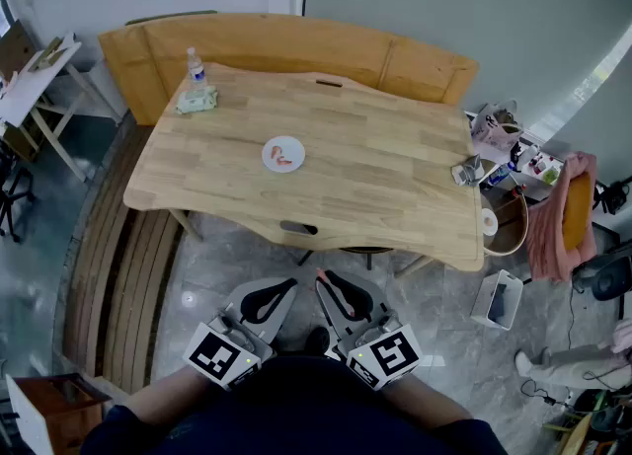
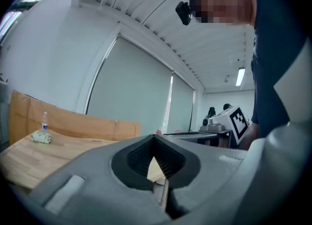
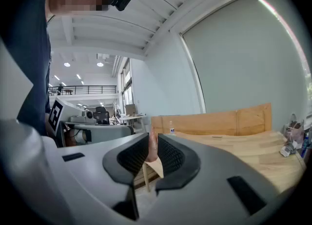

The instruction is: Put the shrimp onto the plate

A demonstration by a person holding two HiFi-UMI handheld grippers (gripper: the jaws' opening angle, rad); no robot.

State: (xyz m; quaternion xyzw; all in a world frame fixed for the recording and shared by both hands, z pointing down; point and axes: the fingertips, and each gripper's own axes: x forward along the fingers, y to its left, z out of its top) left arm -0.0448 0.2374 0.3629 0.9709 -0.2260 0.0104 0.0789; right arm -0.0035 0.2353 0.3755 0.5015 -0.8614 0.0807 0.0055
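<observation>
1. The right gripper (image 3: pixel 152 141) was seen pinching a pink shrimp (image 3: pixel 151 152), and only a thin part of it was caught between the pads. It was judged that the shrimp could slip out on the way. It would then fall on the floor, because the gripper was held well apart from the plate (image 1: pixel 268 154), beyond the near edge of the table (image 1: pixel 395 187).
2. The left gripper (image 2: pixel 155 138) was closed tip to tip with nothing inside, and was held as far from the plate as the right one. Little help could be expected from it if the shrimp were dropped.
3. The plate was found already occupied by the pink pieces (image 1: pixel 283 158) near its middle. A rough release could push them, or the light plate itself could be shifted.
4. The following were counted:
   - two grippers
   - one table
   - one plate
   - one shrimp held
   - the pink pieces on the plate, perhaps two, though the number could not be told surely
   - one bottle (image 1: pixel 196 65) and one crumpled cloth (image 1: pixel 197 100), both well apart from the plate, at its far left
</observation>
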